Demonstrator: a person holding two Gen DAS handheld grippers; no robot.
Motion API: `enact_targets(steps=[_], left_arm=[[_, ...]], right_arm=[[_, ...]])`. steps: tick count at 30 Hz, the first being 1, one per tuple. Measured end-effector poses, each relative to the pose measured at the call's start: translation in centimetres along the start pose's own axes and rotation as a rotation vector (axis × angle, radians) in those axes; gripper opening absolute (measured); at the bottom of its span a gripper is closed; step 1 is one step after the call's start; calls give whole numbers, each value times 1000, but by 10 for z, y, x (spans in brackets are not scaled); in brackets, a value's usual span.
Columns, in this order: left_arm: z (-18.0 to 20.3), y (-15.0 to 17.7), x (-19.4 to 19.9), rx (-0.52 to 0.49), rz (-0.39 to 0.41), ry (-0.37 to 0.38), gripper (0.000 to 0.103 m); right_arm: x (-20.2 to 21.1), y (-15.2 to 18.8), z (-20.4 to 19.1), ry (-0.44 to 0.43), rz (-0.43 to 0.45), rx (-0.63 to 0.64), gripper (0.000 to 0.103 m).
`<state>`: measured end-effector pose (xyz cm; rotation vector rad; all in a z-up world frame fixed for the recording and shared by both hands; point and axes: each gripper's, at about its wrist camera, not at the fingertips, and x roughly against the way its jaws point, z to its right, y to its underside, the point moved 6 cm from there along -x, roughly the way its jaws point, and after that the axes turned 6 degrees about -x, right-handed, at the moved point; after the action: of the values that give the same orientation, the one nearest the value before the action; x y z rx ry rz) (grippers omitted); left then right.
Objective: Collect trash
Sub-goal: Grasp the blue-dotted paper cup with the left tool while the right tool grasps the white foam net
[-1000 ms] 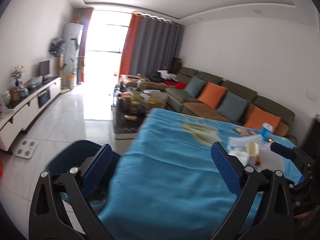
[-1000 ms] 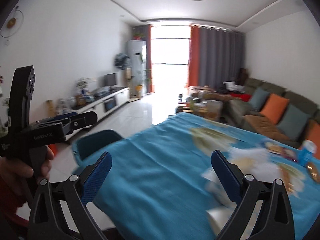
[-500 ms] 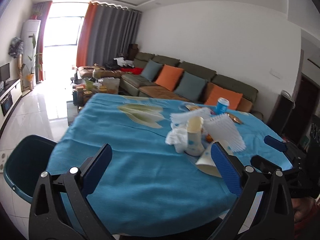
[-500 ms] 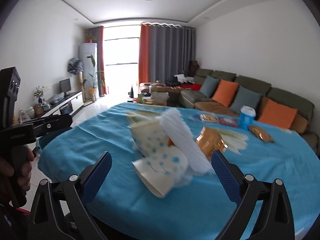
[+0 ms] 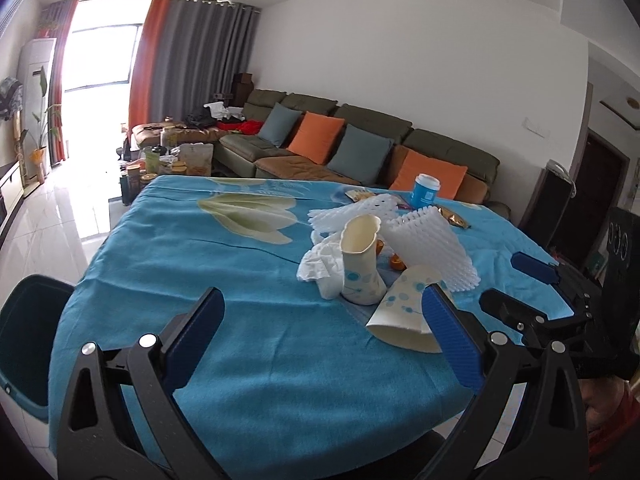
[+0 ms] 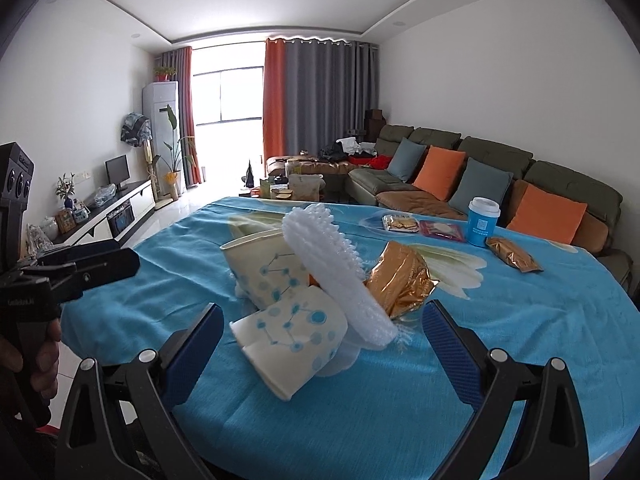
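Both grippers swung toward the table's near edge, left gripper (image 5: 324,334) spread empty, right gripper (image 6: 322,340) spread around fallen paper cup (image 6: 290,342), bin (image 5: 24,344) off left edge

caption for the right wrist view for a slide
Open right gripper faces a crushed paper cup, foam netting and gold wrapper on the blue tablecloth.

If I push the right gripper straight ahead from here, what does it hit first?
Most likely the tipped-over paper cup lying on the blue tablecloth: it sits right between the open right gripper fingers, with the white foam net just behind it. Depth is uncertain.
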<state>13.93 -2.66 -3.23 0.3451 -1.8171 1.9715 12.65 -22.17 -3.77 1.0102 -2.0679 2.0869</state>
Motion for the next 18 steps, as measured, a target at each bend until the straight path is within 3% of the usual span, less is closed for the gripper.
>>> enact_targets(steps=[10, 18], left_arm=[[8, -15, -46, -54, -9, 41, 97], [6, -22, -81, -47, -32, 69, 97]], right_arm=[[-29, -16, -1, 5, -30, 30, 95], [-47, -22, 4, -10, -72, 31, 81]])
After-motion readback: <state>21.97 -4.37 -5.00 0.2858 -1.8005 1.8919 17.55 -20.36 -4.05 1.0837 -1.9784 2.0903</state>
